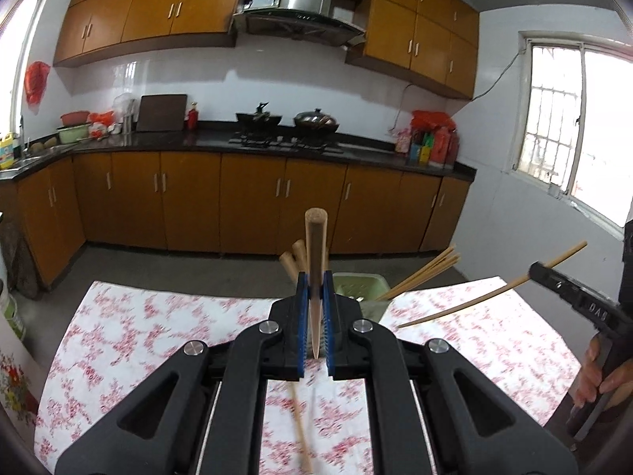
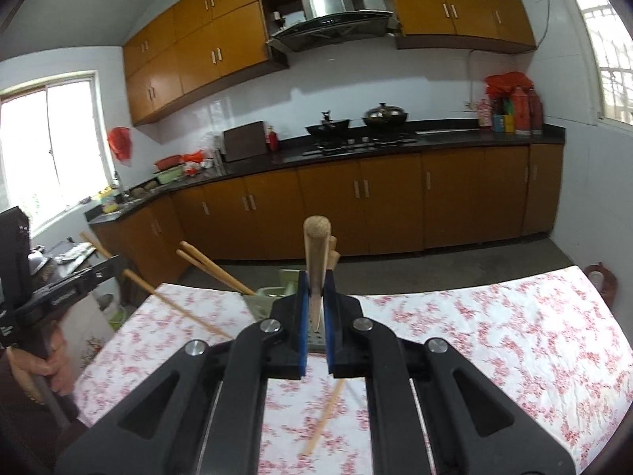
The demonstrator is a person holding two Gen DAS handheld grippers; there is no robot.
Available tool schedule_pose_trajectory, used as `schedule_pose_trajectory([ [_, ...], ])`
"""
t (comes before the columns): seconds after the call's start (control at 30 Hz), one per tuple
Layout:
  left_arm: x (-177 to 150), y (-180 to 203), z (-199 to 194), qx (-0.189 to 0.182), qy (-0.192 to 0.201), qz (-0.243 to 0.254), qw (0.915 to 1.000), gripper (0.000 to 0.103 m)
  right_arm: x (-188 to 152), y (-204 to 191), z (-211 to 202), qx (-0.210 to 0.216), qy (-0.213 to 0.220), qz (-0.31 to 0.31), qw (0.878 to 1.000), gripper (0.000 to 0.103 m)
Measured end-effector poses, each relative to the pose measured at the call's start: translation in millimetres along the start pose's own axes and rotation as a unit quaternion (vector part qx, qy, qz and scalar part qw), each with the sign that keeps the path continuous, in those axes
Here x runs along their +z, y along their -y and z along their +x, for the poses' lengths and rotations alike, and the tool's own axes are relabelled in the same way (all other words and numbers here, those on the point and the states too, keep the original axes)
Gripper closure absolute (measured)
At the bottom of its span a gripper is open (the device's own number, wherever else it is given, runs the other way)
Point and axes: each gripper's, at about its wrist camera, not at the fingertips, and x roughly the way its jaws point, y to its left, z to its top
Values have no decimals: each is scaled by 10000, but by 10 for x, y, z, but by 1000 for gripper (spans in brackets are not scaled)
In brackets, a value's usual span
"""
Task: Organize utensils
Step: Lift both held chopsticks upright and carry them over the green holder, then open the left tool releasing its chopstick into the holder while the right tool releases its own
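Each black two-finger gripper, left (image 1: pixel 315 297) and right (image 2: pixel 316 297), was clamped on one tapered wooden chopstick (image 1: pixel 315 261) (image 2: pixel 315 261), apparently to drop it into the pale green slotted plastic holder (image 1: pixel 358 287).

I count two tools, my left tool (image 1: pixel 315 301) and my right tool (image 2: pixel 316 301), each clamping one chopstick. One green holder (image 1: pixel 358 287) carries several more; one chopstick (image 1: pixel 301 431) lies on the tabletop (image 1: pixel 158 328).
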Motion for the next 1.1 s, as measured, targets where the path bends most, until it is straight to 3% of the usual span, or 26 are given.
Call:
schedule_pose_trajectory([
  [0.2, 249, 164, 13, -173, 368, -107, 9991, 96, 215, -99, 23, 178, 295, 66, 9994, 95],
  [0.33, 418, 270, 121, 14, 668, -59, 9977, 96, 364, -178, 185, 131, 364, -62, 9992, 95],
  [0.67, 485, 234, 479, 482, 1028, -313, 9930, 96, 346, -135, 863, -33, -209, -23, 9998, 95],
  [1.1, 321, 123, 993, 517, 413, -439, 9968, 96, 277, -109, 1372, -59, -674, 37, 9977, 95],
])
